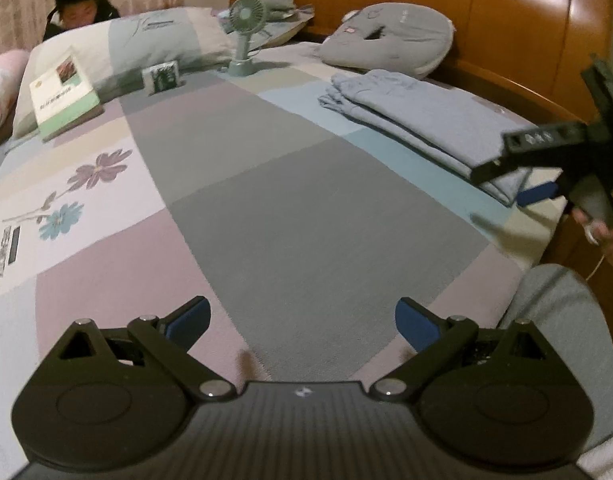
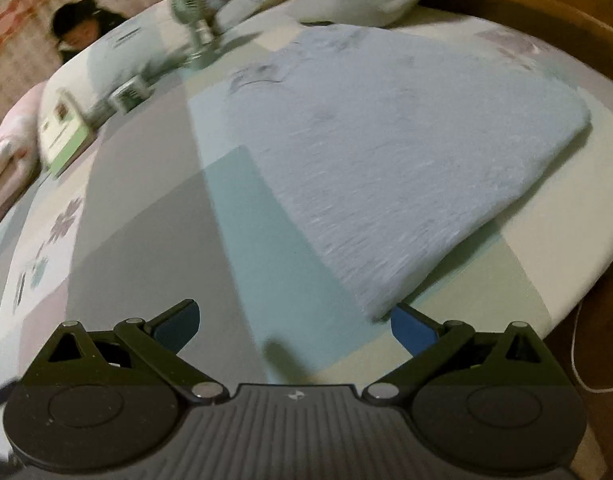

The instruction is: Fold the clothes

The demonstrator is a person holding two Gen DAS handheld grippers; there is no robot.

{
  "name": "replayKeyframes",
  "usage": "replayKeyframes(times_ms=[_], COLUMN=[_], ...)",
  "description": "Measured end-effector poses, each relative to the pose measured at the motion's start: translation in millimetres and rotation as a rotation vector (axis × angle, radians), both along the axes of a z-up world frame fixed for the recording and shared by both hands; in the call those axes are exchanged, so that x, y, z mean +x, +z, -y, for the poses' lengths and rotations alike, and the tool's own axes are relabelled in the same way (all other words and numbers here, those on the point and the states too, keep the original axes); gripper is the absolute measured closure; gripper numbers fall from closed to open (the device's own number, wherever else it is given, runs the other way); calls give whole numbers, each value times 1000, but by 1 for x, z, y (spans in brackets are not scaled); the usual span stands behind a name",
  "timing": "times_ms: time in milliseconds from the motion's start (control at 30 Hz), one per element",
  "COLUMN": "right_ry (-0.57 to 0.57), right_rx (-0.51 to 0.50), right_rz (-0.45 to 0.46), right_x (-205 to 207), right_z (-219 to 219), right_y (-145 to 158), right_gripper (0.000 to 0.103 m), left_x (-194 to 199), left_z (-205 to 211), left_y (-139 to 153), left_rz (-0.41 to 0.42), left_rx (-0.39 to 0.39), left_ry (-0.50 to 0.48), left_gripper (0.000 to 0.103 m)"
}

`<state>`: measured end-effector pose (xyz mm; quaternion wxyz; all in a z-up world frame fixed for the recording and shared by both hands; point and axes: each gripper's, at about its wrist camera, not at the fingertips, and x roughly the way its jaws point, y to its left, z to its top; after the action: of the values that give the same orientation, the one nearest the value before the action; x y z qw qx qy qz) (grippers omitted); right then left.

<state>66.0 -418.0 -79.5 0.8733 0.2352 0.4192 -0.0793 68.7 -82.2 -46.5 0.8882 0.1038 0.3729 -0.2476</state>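
The folded blue garment [image 2: 386,152] lies flat near the bed's [image 1: 314,216] right edge, below the wooden headboard [image 1: 446,4]. The right gripper [image 2: 294,324] hangs at its near corner, jaws spread, holding nothing. The left gripper [image 1: 302,322] waits over bare bedspread, jaws wide too. Best play, I'd say: leave the stack square, lift straight off, no dragging the corner.
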Motion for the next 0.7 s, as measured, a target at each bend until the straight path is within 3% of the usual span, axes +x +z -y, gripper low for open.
replayKeyframes(times_ms=[400,700], right_ry=[-17,-8], right_rx=[-204,-265], right_rz=[-9,-23], right_x=[-40,-64], right_z=[-43,-68], right_y=[35,44], right_gripper=[0,0], left_x=[-9,-10], left_z=[13,29], left_y=[9,24], left_rz=[-2,-13], left_rx=[0,-4], left_ry=[-21,-45], left_gripper=[4,4])
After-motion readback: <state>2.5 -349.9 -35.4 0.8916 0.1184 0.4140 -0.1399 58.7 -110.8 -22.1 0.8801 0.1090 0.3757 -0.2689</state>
